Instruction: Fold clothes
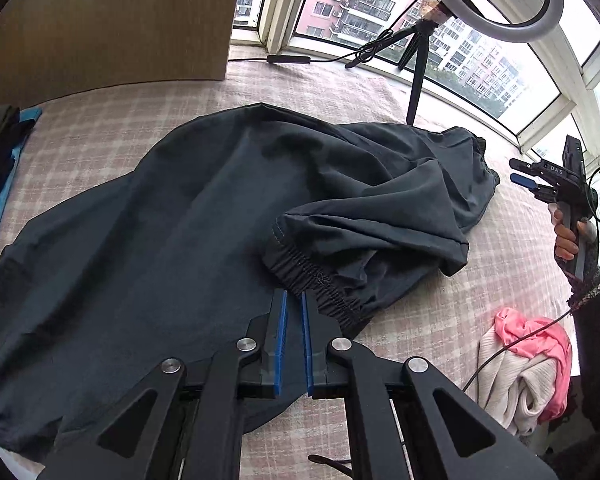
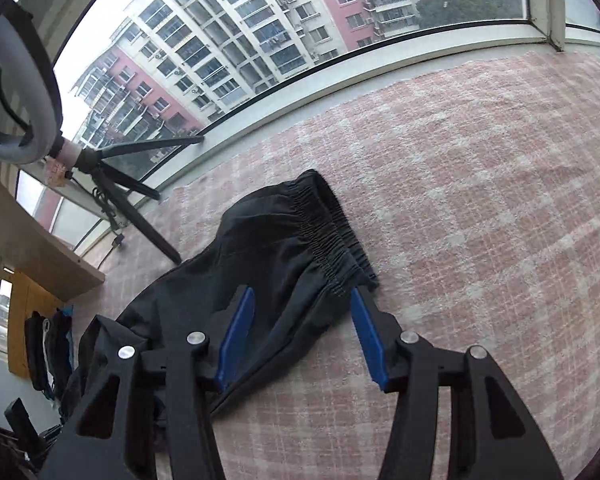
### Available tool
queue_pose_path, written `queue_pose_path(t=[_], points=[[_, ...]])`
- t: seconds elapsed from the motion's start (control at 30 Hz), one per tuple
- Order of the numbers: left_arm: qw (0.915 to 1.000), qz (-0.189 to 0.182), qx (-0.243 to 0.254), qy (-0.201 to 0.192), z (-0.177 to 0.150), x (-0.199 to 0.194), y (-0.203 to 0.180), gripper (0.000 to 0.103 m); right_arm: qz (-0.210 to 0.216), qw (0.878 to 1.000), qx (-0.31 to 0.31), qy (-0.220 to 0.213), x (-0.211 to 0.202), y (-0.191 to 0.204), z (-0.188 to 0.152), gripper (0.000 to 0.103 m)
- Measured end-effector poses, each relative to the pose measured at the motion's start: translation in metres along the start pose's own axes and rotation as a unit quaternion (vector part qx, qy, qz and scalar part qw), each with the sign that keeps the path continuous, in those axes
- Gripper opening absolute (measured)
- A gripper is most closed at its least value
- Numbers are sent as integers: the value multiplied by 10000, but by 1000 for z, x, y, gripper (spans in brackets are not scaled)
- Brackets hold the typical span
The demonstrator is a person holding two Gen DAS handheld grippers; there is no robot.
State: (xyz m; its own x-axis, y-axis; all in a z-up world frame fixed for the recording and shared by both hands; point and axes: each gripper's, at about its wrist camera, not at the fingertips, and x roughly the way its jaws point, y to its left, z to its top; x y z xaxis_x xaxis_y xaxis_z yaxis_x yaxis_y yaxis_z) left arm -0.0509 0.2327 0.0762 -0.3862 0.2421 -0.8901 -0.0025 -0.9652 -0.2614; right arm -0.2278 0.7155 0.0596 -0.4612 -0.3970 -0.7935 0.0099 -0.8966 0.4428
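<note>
Right gripper (image 2: pixel 302 300) steeply down over dark trousers (image 2: pixel 284 248), jaws apart.

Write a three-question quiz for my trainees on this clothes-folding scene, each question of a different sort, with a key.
1. True or false: the right gripper stands open over the elastic band of the dark garment.
2. Multiple choice: what lies beside the pink cloth? A) a shoe B) a cream knit C) a book
3. Fill in: the left gripper is ____, its blue pads nearly together above the garment.

Key
1. True.
2. B.
3. Shut; whether any fabric is pinched between the pads cannot be told.
</note>
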Motion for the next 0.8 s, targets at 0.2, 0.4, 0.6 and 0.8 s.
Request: queue_pose_path(t=[0.2,0.4,0.6,0.8], points=[[9989,2,-472,20,-3,2,31,5,669,9693,-2317,479,14,155,-86,51],[9968,-1,-799,-101,-23,-10,60,5,934,8895,-4437,573,41,286,-163,59],[9917,-109,-1268,-206,-52,-19,99,5,684,8122,-5680,1142,94,358,-201,61],[9867,-177,-1608,-151,-67,-5,121,5,104,7753,-6090,1671,137,370,-211,11]])
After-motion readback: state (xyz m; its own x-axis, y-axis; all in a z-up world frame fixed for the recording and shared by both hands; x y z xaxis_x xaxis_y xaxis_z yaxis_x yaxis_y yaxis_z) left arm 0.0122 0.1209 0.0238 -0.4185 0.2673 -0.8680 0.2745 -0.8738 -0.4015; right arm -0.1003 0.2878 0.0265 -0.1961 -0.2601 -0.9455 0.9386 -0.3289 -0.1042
